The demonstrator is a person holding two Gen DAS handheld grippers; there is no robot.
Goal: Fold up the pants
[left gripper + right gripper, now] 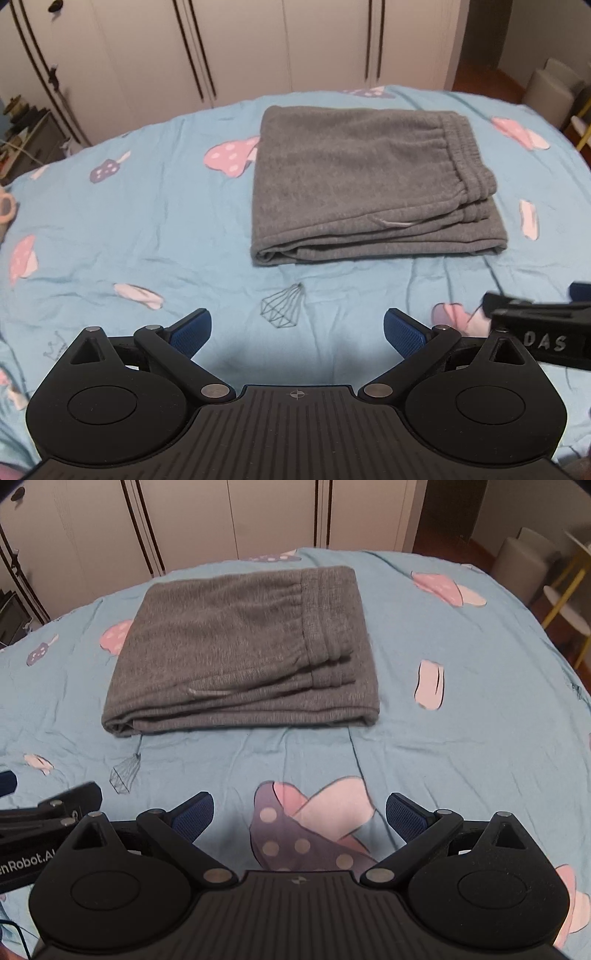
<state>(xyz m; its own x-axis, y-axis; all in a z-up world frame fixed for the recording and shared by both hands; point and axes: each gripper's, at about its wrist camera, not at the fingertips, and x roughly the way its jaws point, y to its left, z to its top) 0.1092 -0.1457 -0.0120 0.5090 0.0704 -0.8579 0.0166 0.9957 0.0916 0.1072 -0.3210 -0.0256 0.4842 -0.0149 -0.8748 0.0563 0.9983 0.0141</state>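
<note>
On the blue bed [147,221], seen from your left claw [297,334], the gray pants [369,181] lie folded in a neat pile while that claw gapes empty, and from your right claw [299,818], also spread wide and empty, the job looks done.

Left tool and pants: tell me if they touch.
Apart. The left wrist view shows the open left tool short of the folded pants, with bare blue sheet between them.

Raised letters "DAS" are showing on the right gripper [546,341] body at frame edge; cut-off "nRobot.AI" is reading on the left gripper [29,860] side.
</note>
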